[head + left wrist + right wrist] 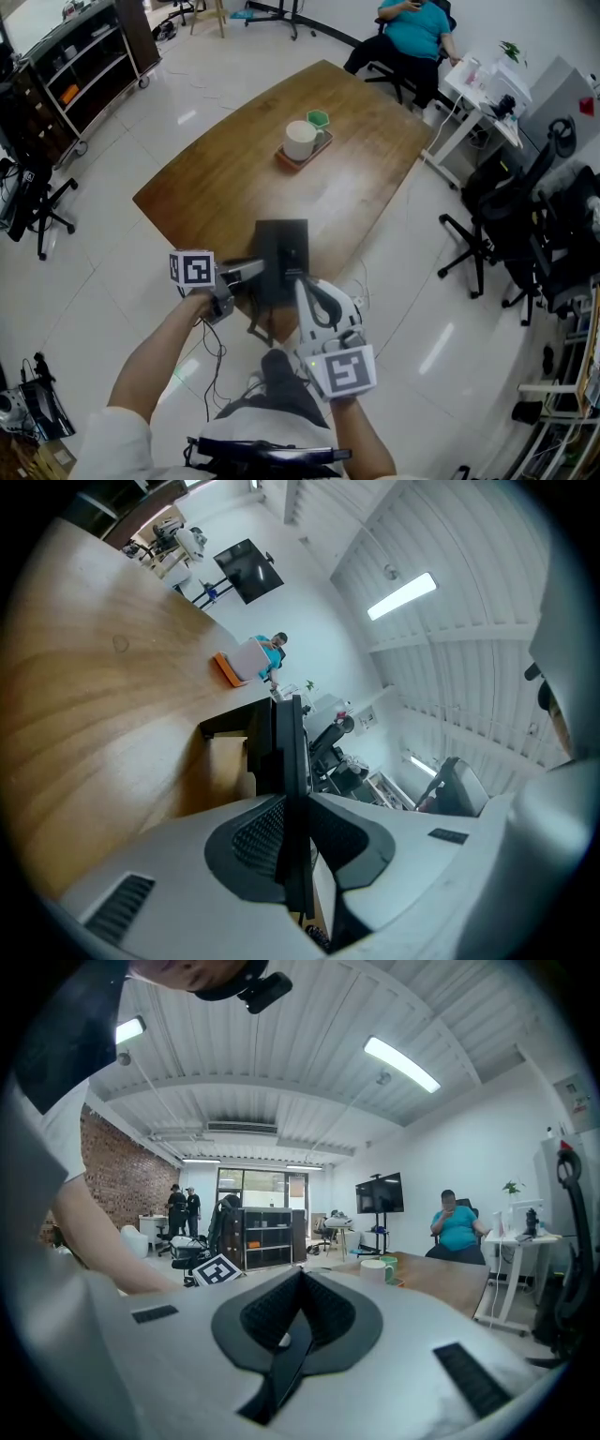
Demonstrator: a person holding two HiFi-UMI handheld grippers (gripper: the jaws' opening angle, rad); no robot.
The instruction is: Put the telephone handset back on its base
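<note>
**Item: phone on bench, one moment**

- **Phone** [281,258]: a flat black block at the near edge of the bench [216,178], close in front of the person. Handset and base cannot be told apart in any view, so whether the handset is seated cannot be told.
- **Left claw** [253,273]: narrow, its pads clamped on a thin black edge on the phone's left side. The left gripper view shows that edge standing upright between the pads.
- **Right claw** [300,1283]: closed on itself with nothing between the pads. It is raised just right of the phone and points out across the room.
- **Mug** [300,141]: white, standing on a coaster [289,161] at the far end of the bench, well apart from the phone. A small green object [319,118] lies just beyond it.

**Risks, as judged**
- The hold is on a thin edge at one side only. The phone may pivot or slip out of the pads if it is lifted or turned.
- The phone sits at the bench's near edge. A pull toward the person could drag it off onto the floor.
- The right claw is closed and gives no support. It must open before it can take a handset, and an approach with the pads closed would only push the phone.
- No phone cord can be made out, so a snag cannot be ruled out.

**Writing and brands**
- None is readable.
- The cubes on both grippers carry black-and-white square markers only.
- Nothing on the phone or the mug can be read.
</note>
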